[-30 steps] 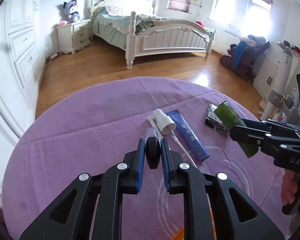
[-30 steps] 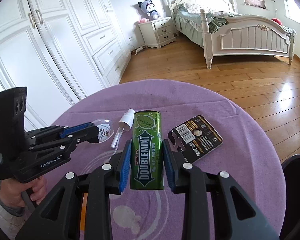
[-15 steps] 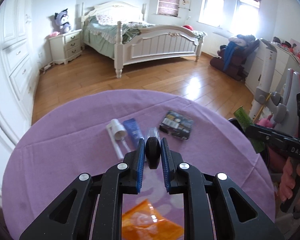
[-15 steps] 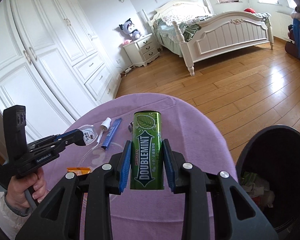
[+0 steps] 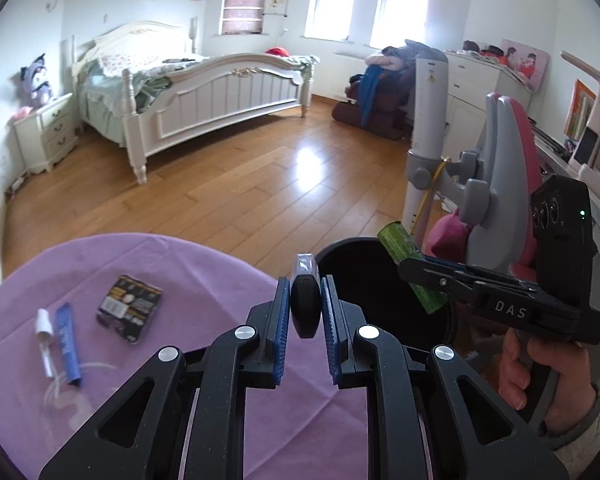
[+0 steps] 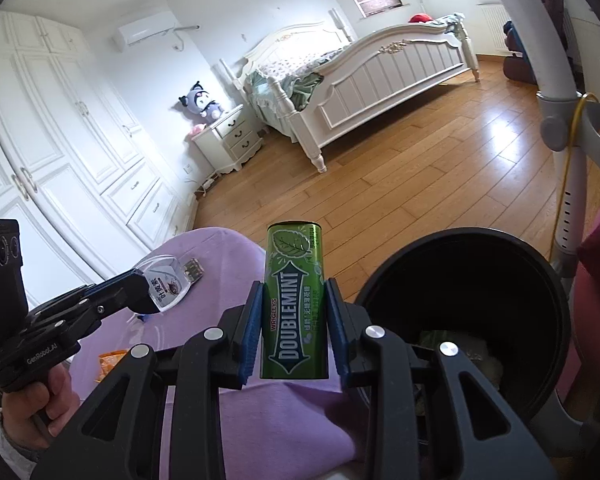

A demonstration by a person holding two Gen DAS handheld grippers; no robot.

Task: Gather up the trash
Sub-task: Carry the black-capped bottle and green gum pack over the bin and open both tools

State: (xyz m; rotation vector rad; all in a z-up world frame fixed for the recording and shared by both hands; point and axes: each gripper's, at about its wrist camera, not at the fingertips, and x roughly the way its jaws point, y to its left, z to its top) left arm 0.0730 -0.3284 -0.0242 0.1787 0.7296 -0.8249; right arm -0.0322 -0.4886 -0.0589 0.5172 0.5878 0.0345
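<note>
Bedroom, round table under purple cloth (image 5: pixel 100 264). Left gripper (image 5: pixel 305 312) pinches small clear bottle (image 5: pixel 306 304) with black cap, held above table edge beside black bin (image 6: pixel 472 280). Right gripper (image 6: pixel 293 320) clamps green gum can (image 6: pixel 294 304) upright, just left of bin mouth. Bin holds some trash. On table: card pack (image 5: pixel 129 307), blue tube (image 5: pixel 69 342), white sprayer (image 5: pixel 45 336), orange wrapper (image 6: pixel 110 364).

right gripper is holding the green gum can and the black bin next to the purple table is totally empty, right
Not quite. The right gripper does hold the green gum can, but the black bin beside the purple table isn't empty: the right wrist view shows trash at its bottom.
</note>
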